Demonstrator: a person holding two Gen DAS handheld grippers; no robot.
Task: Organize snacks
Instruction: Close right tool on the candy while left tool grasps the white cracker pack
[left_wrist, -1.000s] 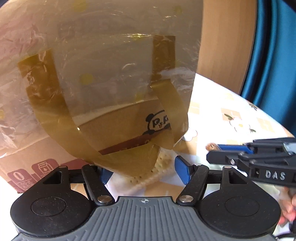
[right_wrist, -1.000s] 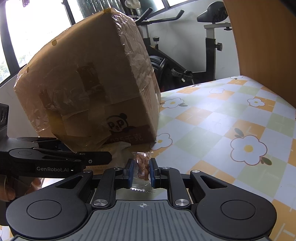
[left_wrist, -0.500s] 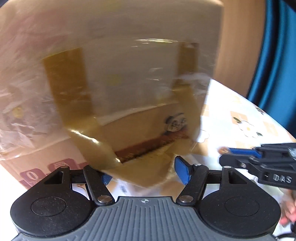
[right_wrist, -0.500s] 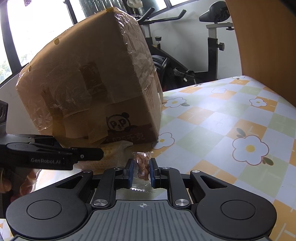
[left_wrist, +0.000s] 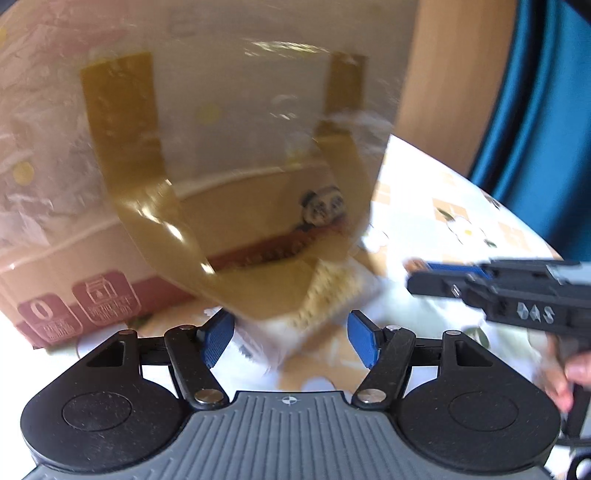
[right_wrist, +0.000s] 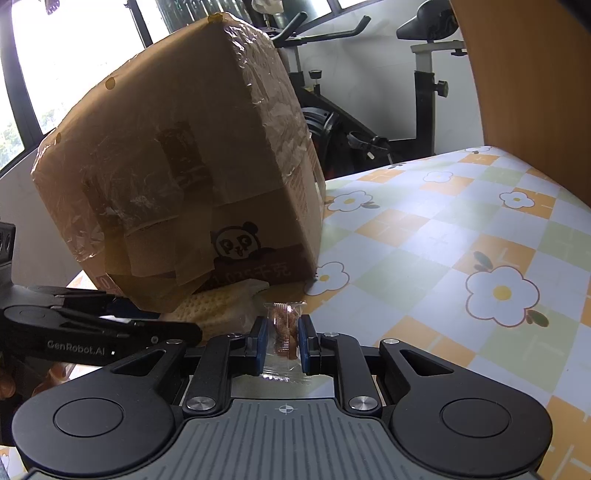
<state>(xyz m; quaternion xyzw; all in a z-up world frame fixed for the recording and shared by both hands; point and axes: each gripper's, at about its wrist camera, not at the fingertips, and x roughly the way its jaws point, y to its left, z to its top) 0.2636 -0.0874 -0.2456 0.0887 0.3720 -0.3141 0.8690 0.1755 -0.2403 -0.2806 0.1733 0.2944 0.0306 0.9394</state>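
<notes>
Since a second ago the cardboard box (right_wrist: 184, 166) has tipped further, baring the waffle packet (left_wrist: 325, 295) at 12 o'clock of the opening, empty left tool (left_wrist: 291, 338), while the right tool (right_wrist: 282, 339) grips a small wrapped snack (right_wrist: 282, 328).

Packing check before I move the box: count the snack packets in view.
2. A small clear snack packet sits clamped in the right gripper; a pale waffle-textured packet lies at the cardboard box's base. The box may hide more.

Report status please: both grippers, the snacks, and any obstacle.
Right gripper shut on small clear snack packet. Left gripper opening, waffle-pattern snack pack between its pads, ungripped. Tilted cardboard box overhangs that pack.
</notes>
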